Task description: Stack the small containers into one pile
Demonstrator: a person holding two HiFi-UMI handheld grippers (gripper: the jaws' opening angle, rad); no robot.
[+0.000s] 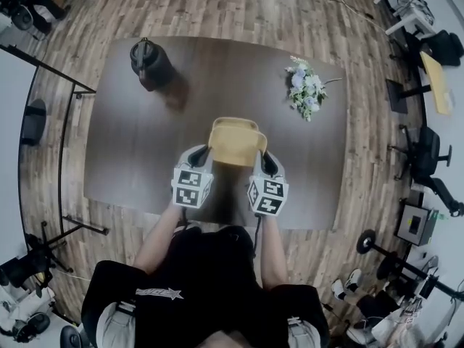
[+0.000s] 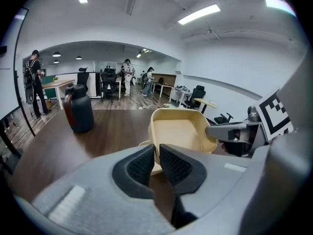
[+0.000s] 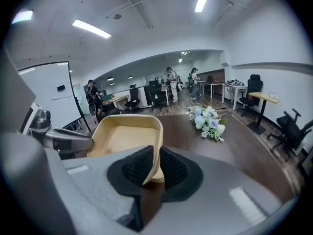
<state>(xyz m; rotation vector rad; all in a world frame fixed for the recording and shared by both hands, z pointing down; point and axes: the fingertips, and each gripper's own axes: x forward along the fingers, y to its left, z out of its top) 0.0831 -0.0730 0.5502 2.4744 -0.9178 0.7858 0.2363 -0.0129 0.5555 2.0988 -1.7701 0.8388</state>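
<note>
A yellow square container [image 1: 235, 141] is held just above the dark table [image 1: 130, 143], near its front middle. My left gripper [image 1: 201, 158] is shut on the container's left rim, and my right gripper [image 1: 267, 164] is shut on its right rim. In the left gripper view, the pads [image 2: 142, 164] pinch the near wall of the container [image 2: 178, 131]. A paler rim [image 2: 145, 144] shows beneath it. The right gripper [image 3: 156, 161] clamps the container's wall [image 3: 157, 141] the same way. The container [image 3: 124, 138] has nothing in it.
A dark jug [image 1: 148, 64] stands at the table's back left. A bunch of pale flowers [image 1: 306, 89] lies at the back right. The table's front edge [image 1: 217, 220] runs right before the person. Office chairs and desks stand round the table, and people are far behind.
</note>
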